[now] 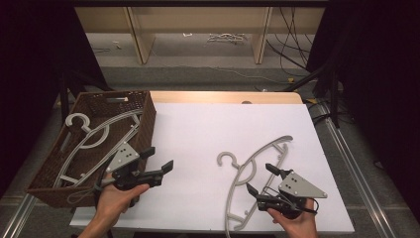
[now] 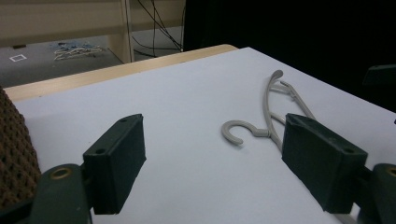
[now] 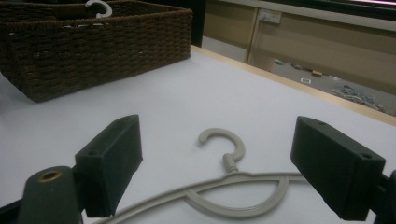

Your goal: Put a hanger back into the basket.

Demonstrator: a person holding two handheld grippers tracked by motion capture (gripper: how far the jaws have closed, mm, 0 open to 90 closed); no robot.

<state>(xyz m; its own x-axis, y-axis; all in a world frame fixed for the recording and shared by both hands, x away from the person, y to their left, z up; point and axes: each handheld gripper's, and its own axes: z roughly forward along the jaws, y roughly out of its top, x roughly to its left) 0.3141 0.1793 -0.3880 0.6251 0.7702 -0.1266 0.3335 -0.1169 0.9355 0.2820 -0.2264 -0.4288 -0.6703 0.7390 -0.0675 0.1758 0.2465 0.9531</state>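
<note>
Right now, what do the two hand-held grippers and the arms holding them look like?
Both match: the left hand-held gripper and right hand-held gripper have dark, nearly black bodies, each topped by a grey three-cornered plate dotted with small holes. Their jaws are blocky black pads with a brass-coloured pivot. Thin dark cables trail off. The forearms are bare, no sleeves.

The hanger (image 1: 250, 171) on the counter (image 1: 208, 129) runs off the bottom edge of the high view, and the right gripper (image 1: 258, 179) covers part of its lower arm. In the right gripper view the hanger's ends pass behind the fingers (image 3: 109, 165) and out of frame. The basket (image 1: 148, 116) is cut by that view's left edge; the hangers (image 1: 89, 136) inside it overlap, too tangled to count.
</note>
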